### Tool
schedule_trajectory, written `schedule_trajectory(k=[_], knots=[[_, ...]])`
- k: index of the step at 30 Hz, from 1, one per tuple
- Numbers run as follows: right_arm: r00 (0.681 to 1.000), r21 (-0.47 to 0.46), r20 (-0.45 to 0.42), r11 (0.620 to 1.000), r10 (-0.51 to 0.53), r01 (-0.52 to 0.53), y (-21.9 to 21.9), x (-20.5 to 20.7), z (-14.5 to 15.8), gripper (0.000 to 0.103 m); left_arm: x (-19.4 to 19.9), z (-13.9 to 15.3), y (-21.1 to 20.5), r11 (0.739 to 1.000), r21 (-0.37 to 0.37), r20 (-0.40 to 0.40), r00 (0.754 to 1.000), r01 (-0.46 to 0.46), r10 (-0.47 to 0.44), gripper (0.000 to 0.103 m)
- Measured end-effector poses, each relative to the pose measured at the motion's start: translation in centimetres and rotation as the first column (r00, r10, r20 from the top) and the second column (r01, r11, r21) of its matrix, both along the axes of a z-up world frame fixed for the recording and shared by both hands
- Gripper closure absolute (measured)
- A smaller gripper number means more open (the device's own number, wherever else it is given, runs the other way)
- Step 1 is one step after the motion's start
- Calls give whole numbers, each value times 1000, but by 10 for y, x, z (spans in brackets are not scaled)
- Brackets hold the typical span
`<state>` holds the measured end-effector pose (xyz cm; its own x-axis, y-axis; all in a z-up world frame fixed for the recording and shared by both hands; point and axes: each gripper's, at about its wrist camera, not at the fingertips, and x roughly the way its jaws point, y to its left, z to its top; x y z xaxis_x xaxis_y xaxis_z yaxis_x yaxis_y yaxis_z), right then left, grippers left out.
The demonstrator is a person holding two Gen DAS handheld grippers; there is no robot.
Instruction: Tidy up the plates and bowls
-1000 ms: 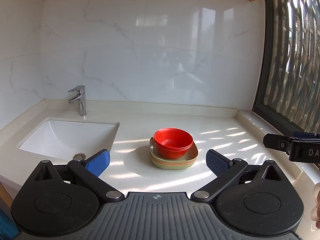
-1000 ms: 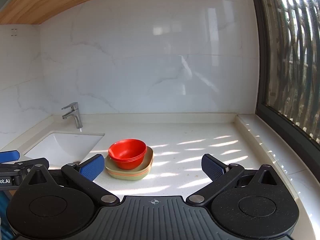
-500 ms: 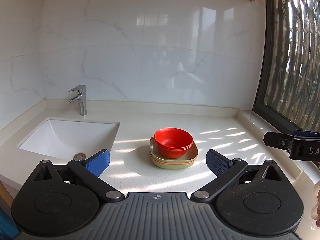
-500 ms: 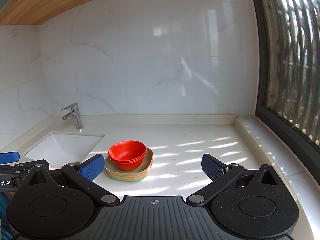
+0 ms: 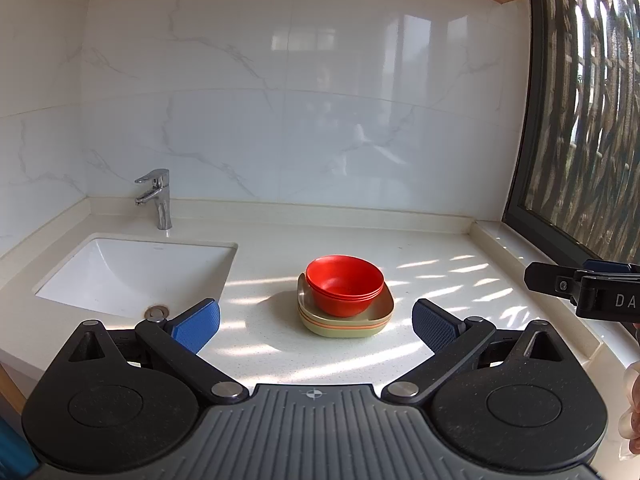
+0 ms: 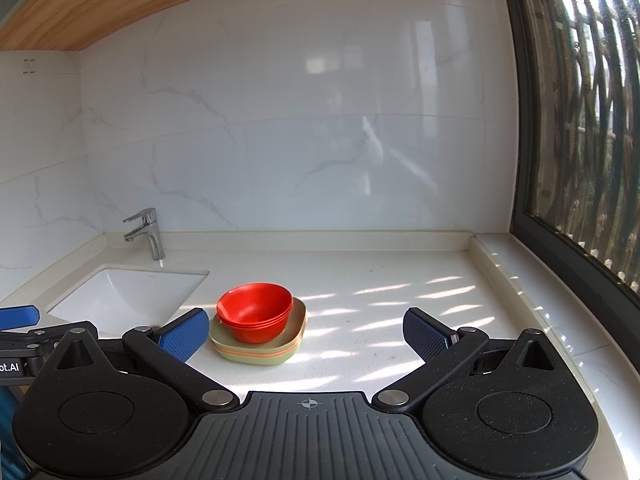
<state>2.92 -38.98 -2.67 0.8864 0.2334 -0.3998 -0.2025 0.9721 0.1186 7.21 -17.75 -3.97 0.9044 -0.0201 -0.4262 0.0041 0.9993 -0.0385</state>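
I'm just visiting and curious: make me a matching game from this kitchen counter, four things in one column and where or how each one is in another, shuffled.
Things:
1. red bowls
2. plates
3. faucet
4. left claw

Descriptions:
A. open, holding nothing
B. stands behind the sink, near the wall
C. nested together on top of the stack
D. stacked directly on the counter, under the bowls

Pairs: 1-C, 2-D, 3-B, 4-A
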Motion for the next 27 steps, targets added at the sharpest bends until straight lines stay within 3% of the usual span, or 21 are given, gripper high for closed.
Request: schedule_trajectory(k=[27], knots=[[1000,-2,18,1000,-2,2,-5,4,-1,0,-1,1,-5,1000,-9,6,1000,2,-2,0]])
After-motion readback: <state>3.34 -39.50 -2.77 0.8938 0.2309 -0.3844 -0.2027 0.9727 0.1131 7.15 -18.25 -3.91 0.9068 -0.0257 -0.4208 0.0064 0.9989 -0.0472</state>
